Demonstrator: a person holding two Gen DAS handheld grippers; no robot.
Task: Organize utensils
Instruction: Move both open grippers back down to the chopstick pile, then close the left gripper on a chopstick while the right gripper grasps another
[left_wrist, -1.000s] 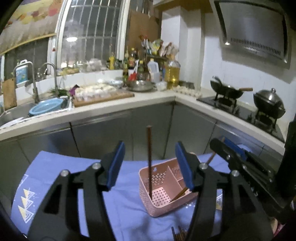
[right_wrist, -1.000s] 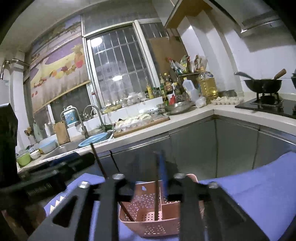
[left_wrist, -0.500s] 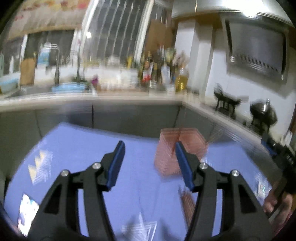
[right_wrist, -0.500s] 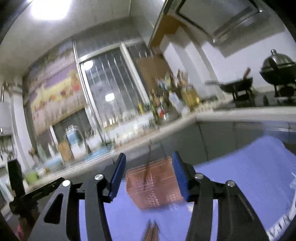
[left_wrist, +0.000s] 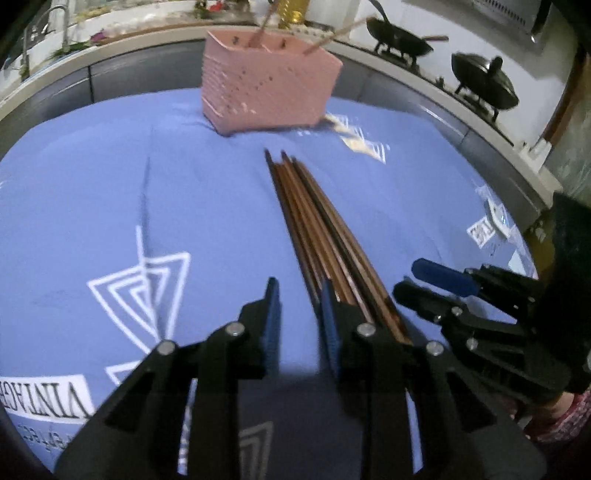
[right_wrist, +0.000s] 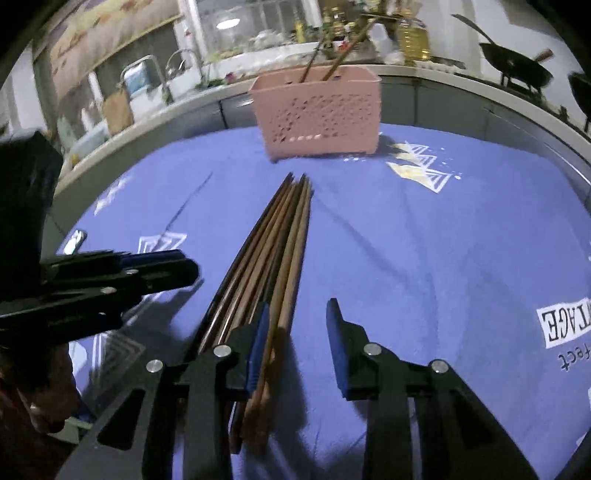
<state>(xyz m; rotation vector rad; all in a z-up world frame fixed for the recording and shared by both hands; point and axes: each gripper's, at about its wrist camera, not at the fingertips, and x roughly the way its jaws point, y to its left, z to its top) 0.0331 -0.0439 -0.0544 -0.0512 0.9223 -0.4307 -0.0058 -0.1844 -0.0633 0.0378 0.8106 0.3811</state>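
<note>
A bundle of several brown chopsticks (left_wrist: 325, 229) lies on the blue cloth (left_wrist: 110, 184), pointing at a pink perforated basket (left_wrist: 269, 85) with two chopsticks standing in it. My left gripper (left_wrist: 299, 295) hovers low at the bundle's near end. Its jaws are closing over bare cloth, and the sticks run just outside its right finger (left_wrist: 328, 314). In the right wrist view the same bundle (right_wrist: 280, 240) runs under my right gripper (right_wrist: 297, 314). Its jaws are closing with a couple of sticks between them, against the left finger (right_wrist: 258, 339). The pink basket (right_wrist: 317, 114) stands behind.
Each gripper shows in the other's view: right gripper (left_wrist: 439, 277), left gripper (right_wrist: 147, 273). Behind the table runs a grey counter (right_wrist: 443, 85) with a sink tap (right_wrist: 147, 70), an oil bottle (right_wrist: 410, 40), a wok (left_wrist: 399, 37) and a lidded pot (left_wrist: 484, 81).
Both grippers have left the basket, where chopsticks stood between their jaws, and dropped low over the bundle on the cloth. Both now point steeply down, with jaws narrower than half a second ago.
</note>
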